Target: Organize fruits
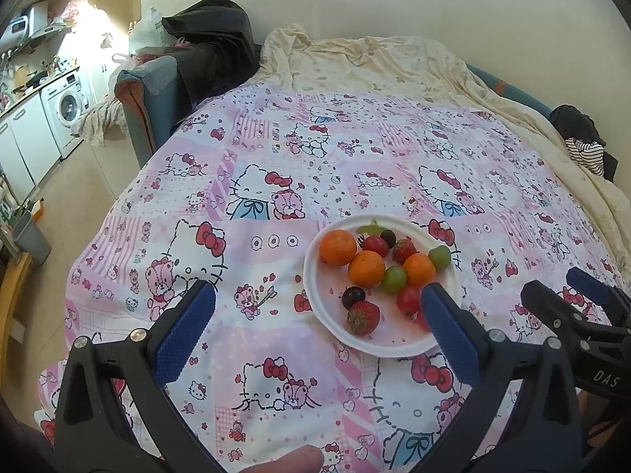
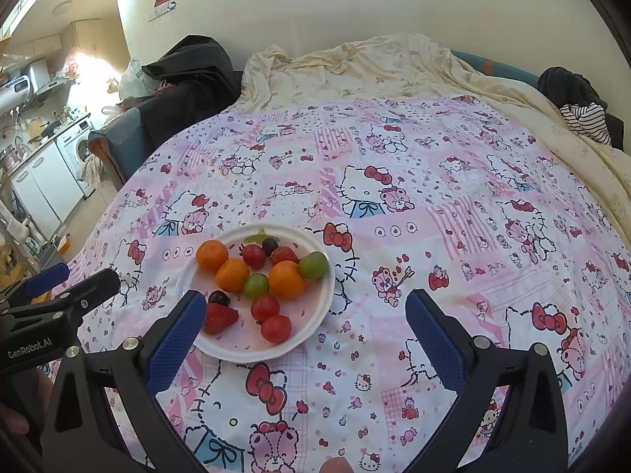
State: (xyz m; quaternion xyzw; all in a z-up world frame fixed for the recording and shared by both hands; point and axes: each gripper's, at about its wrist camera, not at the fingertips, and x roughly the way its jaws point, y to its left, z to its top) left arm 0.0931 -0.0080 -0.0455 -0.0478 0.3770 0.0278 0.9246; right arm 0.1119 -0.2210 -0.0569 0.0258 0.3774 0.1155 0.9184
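A white plate [image 1: 315, 291] [image 2: 319, 303] sits on the Hello Kitty bedcover and holds mixed fruit: three oranges [image 1: 338, 247] [image 2: 232, 274], strawberries [image 1: 363, 317] [image 2: 219, 317], cherry tomatoes [image 1: 408, 299] [image 2: 276, 328], green grapes [image 1: 394, 279] [image 2: 313, 265] and dark grapes [image 1: 353, 296] [image 2: 219, 297]. My left gripper [image 1: 315, 327] is open and empty, just short of the plate, its right finger over the plate's right rim. My right gripper [image 2: 305, 331] is open and empty, its left finger at the plate's left front edge. Each gripper also shows in the other's view [image 1: 568, 295] [image 2: 67, 280].
The pink patterned cover [image 1: 355, 157] [image 2: 434, 197] spreads wide around the plate. A cream blanket [image 1: 374, 63] is bunched at the back. Dark clothes [image 1: 583, 134] lie at the right edge. A sofa arm [image 1: 146, 90] and kitchen units [image 1: 59, 110] stand to the left.
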